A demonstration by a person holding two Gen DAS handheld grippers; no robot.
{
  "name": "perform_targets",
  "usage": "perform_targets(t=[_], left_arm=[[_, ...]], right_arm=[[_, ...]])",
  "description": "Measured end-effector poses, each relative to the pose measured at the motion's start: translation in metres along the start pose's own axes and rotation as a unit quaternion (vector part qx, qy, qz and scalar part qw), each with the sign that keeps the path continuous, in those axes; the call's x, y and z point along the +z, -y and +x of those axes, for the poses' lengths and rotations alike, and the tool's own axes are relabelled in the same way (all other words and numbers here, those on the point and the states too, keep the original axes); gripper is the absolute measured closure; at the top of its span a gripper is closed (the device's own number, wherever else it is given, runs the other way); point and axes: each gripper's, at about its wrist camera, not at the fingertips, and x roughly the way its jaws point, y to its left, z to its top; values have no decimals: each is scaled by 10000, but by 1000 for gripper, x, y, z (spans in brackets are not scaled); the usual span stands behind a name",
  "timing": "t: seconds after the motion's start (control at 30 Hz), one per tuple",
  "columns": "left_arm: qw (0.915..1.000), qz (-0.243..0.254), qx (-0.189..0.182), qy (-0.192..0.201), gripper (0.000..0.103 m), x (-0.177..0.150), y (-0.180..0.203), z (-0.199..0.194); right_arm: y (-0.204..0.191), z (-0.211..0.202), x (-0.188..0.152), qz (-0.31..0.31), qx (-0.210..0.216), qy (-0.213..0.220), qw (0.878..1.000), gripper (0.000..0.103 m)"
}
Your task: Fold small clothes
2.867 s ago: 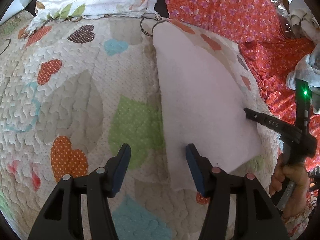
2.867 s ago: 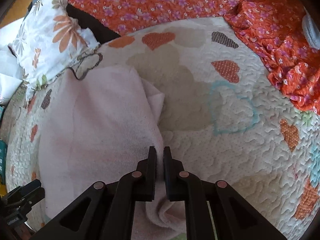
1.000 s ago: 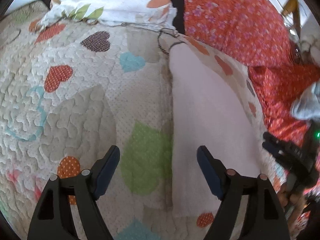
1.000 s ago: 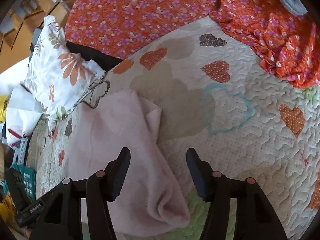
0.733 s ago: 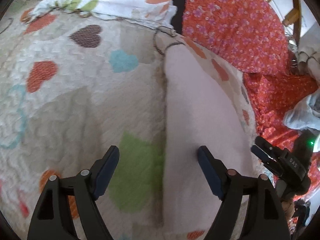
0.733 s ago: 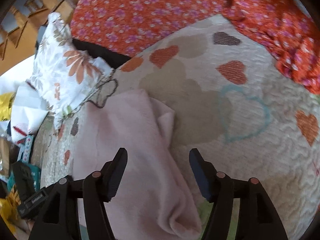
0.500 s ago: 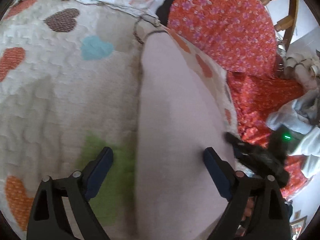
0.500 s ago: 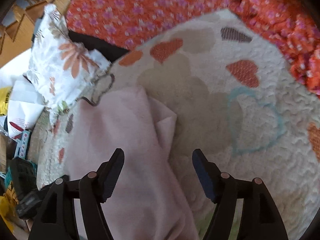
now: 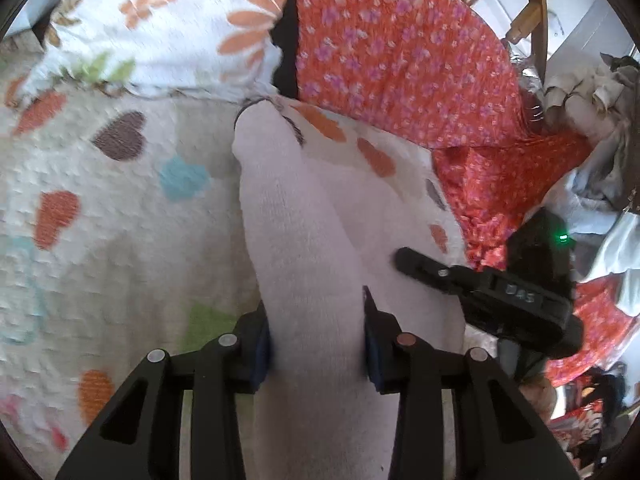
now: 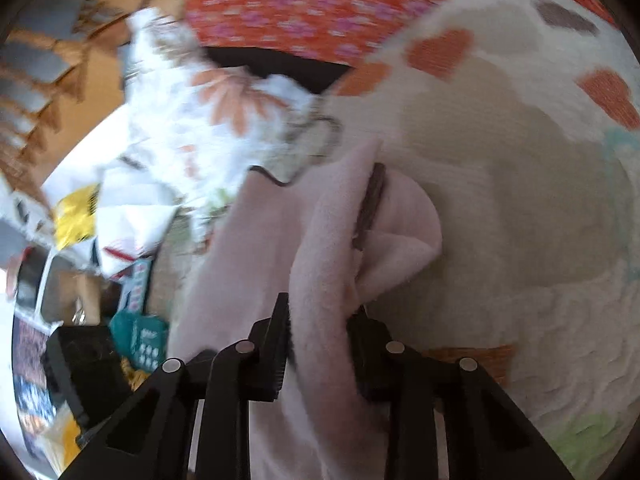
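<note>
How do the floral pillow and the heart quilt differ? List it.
The floral pillow is white with orange flowers and green leaves; the heart quilt is cream with coloured hearts. The pillow looks smooth; the quilt is stitched and bumpy. The pillow rests on the quilt's far edge. Both are printed fabric.

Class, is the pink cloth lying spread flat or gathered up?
Gathered up: the pink cloth rises in a ridge between the closing left gripper and right gripper.
</note>
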Motion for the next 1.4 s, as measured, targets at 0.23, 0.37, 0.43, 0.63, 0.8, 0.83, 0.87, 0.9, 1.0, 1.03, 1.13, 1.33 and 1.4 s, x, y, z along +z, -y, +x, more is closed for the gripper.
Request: perform_targets(t=[0.23,0.37,0.43,0.63,0.8,0.83,0.87,0.9,1.0,1.03,1.13,1.33,1.4], left_arm=[[9921,-869,666,-614,49,-12,-52,15],[9938,-689,864,-115,38,-4,-47,-12],[9917,-492,1180,167,35,-2,-41,-23],[9866,-11,1585,377,35,-8,-37,-33],[9853,-57,1672,357,34,-11,-45,-35],[9851,-107,1680,365,34,-10,-48,-36],[9850,-149,1676,376,34,-11,-50,-38],[9852,-164,1666,378,34,-12,-51,-39],[9858,-188,1626,375,33,-13,-53,-41],[9858,-189,1624,381,33,-14,-52,-42],[9856,-163,1633,401,31,-15,-51,-43],[9853,-166,1656,376,28,-17,-50,-42],[9851,-140,1672,381,28,-17,-49,-42]], right_arm=[[9,6,0,-39,-1018,43,9948,71],[23,-22,5,228,-1092,519,9924,69],[18,-34,6,108,-1069,732,9915,69],[-24,-26,-1,-506,-503,556,9959,69],[-31,10,-12,-677,-446,-233,9964,69],[-23,16,-11,-641,-967,-274,9929,71],[-14,14,-13,-593,-1353,-252,9887,70],[-7,12,-10,-520,-1663,-156,9846,70],[15,-7,1,-87,-1905,240,9814,67],[20,-16,4,89,-1743,378,9839,67],[13,-31,7,72,-1465,739,9864,67],[-7,-10,2,-322,-1125,491,9919,67],[-12,0,-1,-393,-1143,323,9921,67]])
